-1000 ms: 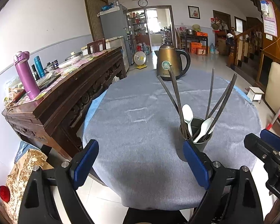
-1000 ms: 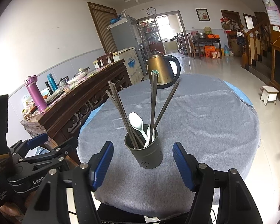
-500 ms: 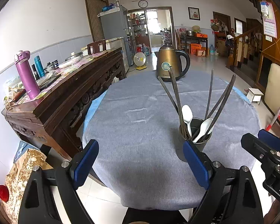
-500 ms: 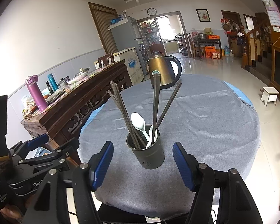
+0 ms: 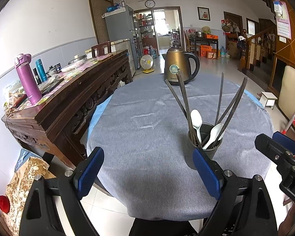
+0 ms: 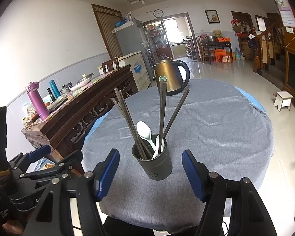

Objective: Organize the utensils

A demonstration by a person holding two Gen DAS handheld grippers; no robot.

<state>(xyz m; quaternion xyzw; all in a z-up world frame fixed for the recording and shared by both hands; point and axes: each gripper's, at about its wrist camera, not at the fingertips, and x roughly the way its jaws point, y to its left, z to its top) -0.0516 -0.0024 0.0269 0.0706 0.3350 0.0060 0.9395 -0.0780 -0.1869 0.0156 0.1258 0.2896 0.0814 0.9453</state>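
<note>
Since chopsticks (image 6: 162,110) and spoons (image 6: 145,131) stand in the holder (image 6: 156,165), we hold both tongs, left (image 5: 148,174) and right (image 6: 150,174), released short of it.

A dark utensil cup (image 6: 155,163) stands near the table's (image 5: 147,137) front edge, chopsticks (image 6: 127,118) fanning up from it. Grey cloth lies bare all around the cup. Far behind it stands a kettle (image 6: 170,76); a wooden sideboard (image 5: 68,98) borders the table to the cup's left.
</note>
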